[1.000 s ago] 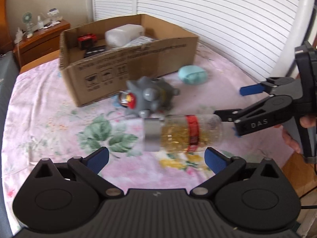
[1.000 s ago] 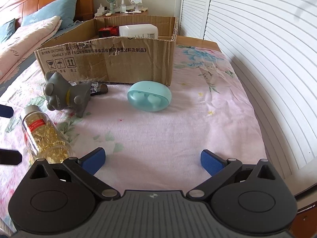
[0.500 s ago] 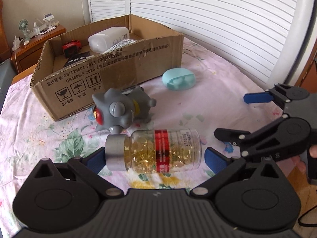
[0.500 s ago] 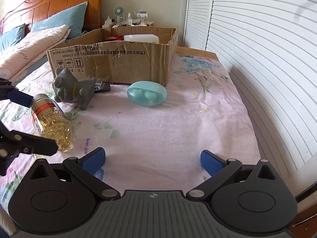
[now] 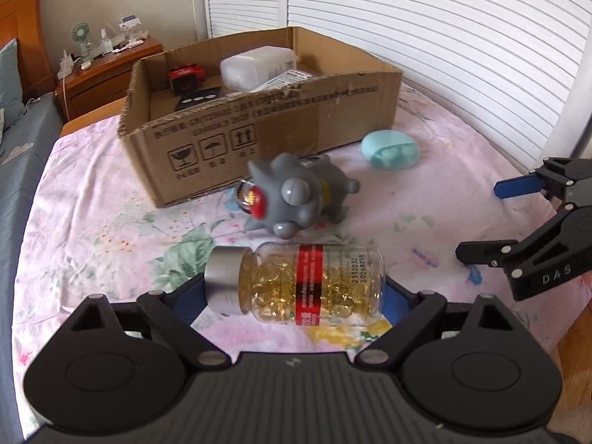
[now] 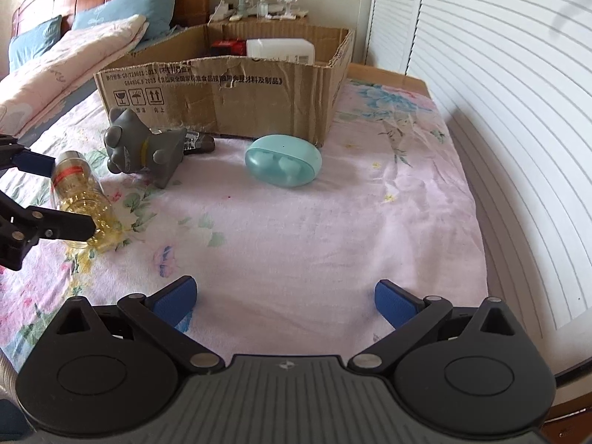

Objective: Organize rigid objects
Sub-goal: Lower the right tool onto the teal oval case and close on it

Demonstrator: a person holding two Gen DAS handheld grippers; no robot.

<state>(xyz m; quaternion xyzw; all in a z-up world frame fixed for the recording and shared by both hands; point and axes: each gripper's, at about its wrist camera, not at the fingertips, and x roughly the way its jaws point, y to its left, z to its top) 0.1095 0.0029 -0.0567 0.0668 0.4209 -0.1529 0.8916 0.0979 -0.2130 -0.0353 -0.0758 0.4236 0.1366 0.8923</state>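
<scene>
Bottle (image 5: 296, 285) of capsules lies sideways on bedsheet (image 5: 92, 203), btwn closing jaws of left gripper (image 5: 292, 301); centre your pinch cap-to-base, w/ right gripper (image 6: 285, 301) spread, empty, box (image 5: 259, 125) behind.

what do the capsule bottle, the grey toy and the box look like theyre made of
Capsule bottle: clear glossy plastic or glass, gold capsules visible through it; matte silver cap, metal-look.
Grey toy: smooth moulded plastic or vinyl, slight sheen.
Box: brown corrugated cardboard, torn matte edges.
</scene>
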